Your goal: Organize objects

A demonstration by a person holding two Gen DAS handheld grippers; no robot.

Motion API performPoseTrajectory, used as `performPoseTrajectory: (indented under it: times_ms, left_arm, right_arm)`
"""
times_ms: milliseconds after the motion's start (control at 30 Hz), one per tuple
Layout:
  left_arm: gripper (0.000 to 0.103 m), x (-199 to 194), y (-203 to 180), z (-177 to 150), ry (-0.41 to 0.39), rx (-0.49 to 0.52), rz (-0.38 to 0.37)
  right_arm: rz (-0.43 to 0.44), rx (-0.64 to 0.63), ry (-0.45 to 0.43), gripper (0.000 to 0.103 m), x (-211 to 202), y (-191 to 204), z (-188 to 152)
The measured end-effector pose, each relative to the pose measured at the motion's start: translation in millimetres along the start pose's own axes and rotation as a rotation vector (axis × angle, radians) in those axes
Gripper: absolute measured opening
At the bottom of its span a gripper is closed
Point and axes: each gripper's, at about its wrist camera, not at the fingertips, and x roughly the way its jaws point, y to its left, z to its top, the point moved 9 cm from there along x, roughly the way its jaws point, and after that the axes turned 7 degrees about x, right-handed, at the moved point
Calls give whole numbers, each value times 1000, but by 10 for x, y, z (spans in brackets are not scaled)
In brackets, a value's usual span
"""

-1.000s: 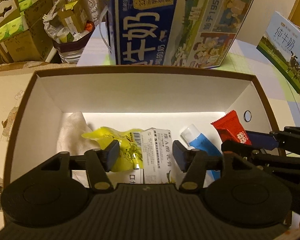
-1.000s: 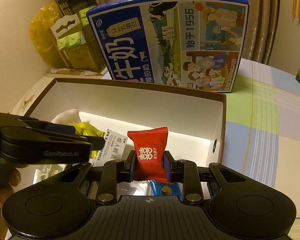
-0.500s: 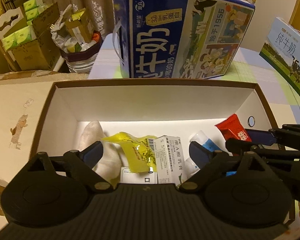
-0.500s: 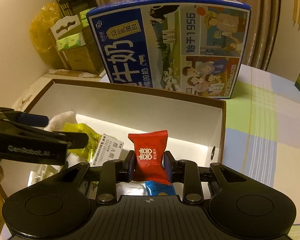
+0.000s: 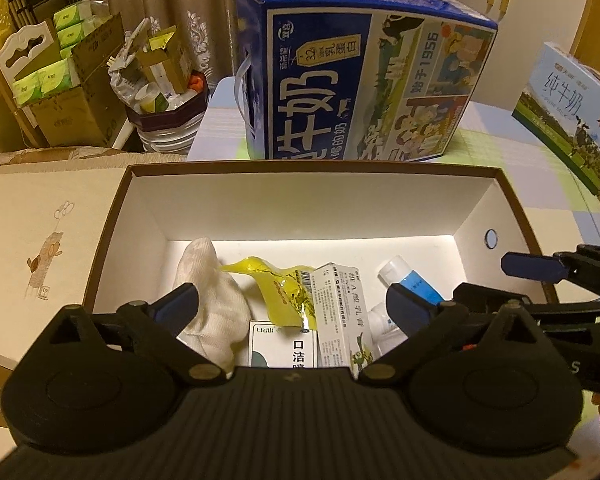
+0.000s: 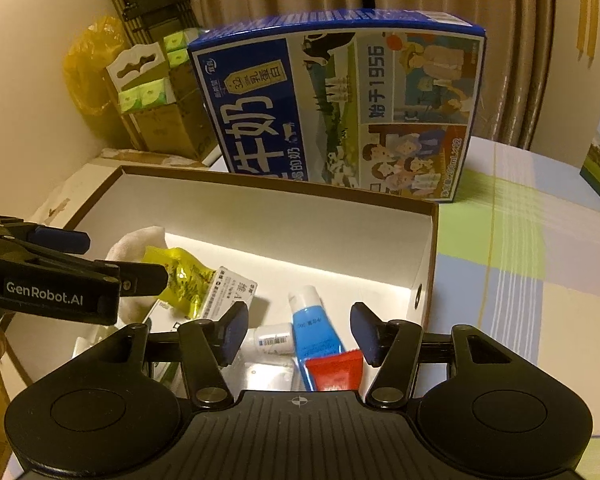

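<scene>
The big blue milk carton behind the open box carried "1956" and "3.2". Right of the carton, a pale carton read "PURE MILK". The left gripper, above the box, bore "GenRobot.AI". A white packet inside the box showed what looked like "口洁".
</scene>
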Motion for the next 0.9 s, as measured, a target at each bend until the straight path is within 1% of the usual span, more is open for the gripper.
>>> performPoseTrajectory:
  times_ms: [400, 500, 767, 900]
  left_arm:
    - [99, -355, -57, -51, -47, 24, -13]
    - [101, -461, -74, -105, -60, 22, -25]
    - [102, -770, -99, -362, -99, 45, -49]
    - [102, -907, -128, -556, -103, 59, -69]
  right_arm:
    - [4, 34, -2, 54, -419, 124, -173]
    - [-1, 60, -4, 54, -553, 141, -249]
    - [-18, 166, -2, 54, -868, 165, -517]
    - [-6, 206, 3, 54, -1034, 178, -684]
